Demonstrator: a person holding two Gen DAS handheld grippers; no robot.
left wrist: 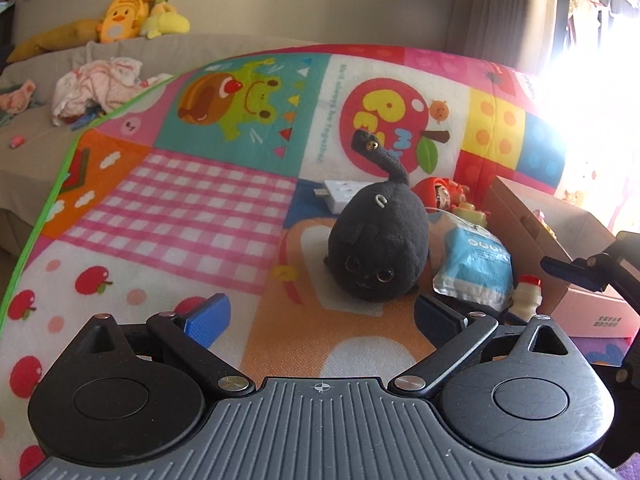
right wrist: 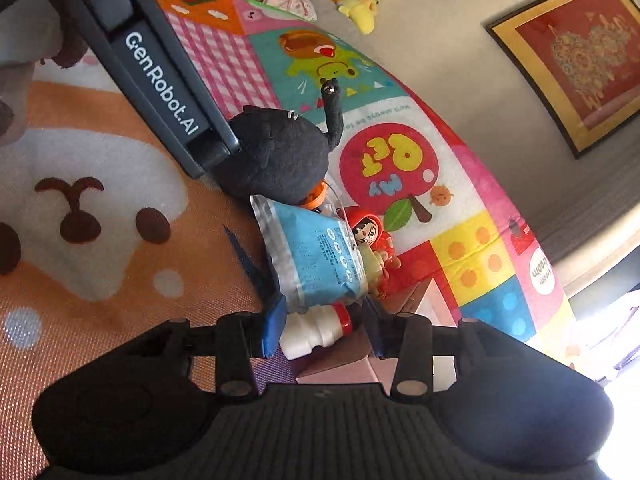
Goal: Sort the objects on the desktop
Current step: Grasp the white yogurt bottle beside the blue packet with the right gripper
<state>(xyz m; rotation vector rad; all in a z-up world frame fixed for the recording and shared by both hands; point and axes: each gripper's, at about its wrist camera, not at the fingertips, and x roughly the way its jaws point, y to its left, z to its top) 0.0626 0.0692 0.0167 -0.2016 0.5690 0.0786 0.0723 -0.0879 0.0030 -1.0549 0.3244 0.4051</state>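
A black plush cat [left wrist: 376, 248] lies on the colourful play mat [left wrist: 180, 208], just ahead of my left gripper [left wrist: 322, 316], which is open wide with nothing between its fingers. To the cat's right lie a blue packet [left wrist: 476, 264], a red doll [left wrist: 438, 194] and a small white bottle with a red cap [left wrist: 526, 300]. In the right wrist view the bottle [right wrist: 316, 332] sits between the fingers of my right gripper [right wrist: 325, 326]. The left pad meets its base, and a small gap shows at the cap. The packet [right wrist: 316, 260] and the cat [right wrist: 276, 156] lie beyond it.
A white plug adapter [left wrist: 340, 194] lies behind the cat. An open cardboard box [left wrist: 532, 220] and a pink box [left wrist: 596, 314] stand to the right. The left tool's dark housing [right wrist: 160, 84] crosses the right wrist view. A sofa with plush toys [left wrist: 132, 16] stands behind the mat.
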